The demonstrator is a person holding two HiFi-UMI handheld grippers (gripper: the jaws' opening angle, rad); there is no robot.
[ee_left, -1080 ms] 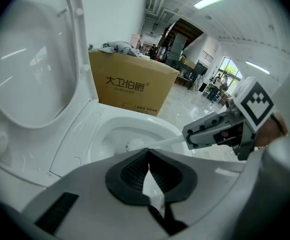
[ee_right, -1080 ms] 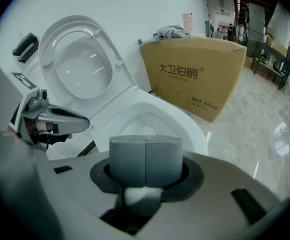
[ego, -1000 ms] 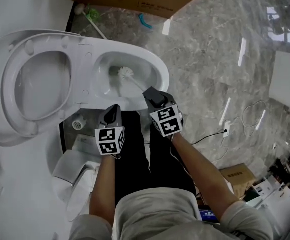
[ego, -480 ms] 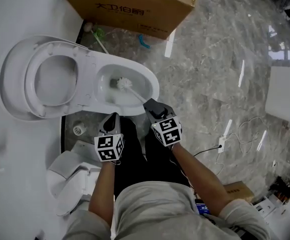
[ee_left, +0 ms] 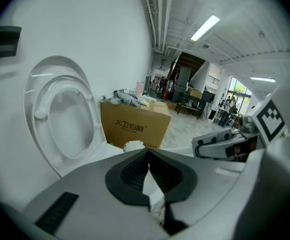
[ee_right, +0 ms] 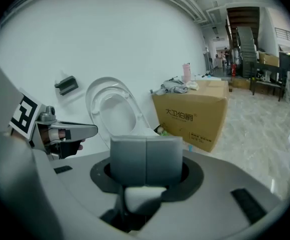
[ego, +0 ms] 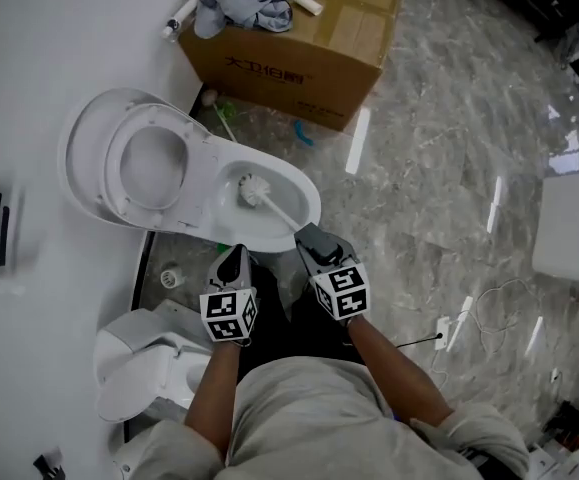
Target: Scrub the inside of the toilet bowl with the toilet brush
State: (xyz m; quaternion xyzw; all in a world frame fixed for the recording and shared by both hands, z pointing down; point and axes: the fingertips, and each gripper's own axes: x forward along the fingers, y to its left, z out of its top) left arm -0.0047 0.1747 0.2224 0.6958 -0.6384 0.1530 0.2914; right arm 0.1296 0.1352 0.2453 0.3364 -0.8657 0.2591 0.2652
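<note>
The white toilet [ego: 304, 206] stands with lid and seat [ego: 149, 168] raised against the wall. The toilet brush [ego: 253, 190] has its white head down inside the bowl, and its thin handle slants back to my right gripper [ego: 307, 236], which is shut on it. In the right gripper view the grey pads [ee_right: 129, 159] meet over the white handle [ee_right: 142, 198]. My left gripper [ego: 235, 256] hovers by the bowl's near rim, left of the right one, shut and holding nothing. Its jaws [ee_left: 148, 156] are pressed together in the left gripper view.
A cardboard box [ego: 309, 53] with rags on top stands beyond the toilet. A green-handled brush [ego: 223, 118] lies on the floor beside it. Another white fixture [ego: 134, 363] sits at the lower left. A cable and socket [ego: 447, 328] lie on the marble floor at right.
The head view has pulled back and up, so the toilet looks smaller and the box top shows. The brush head stays in the bowl; both grippers keep their states.
</note>
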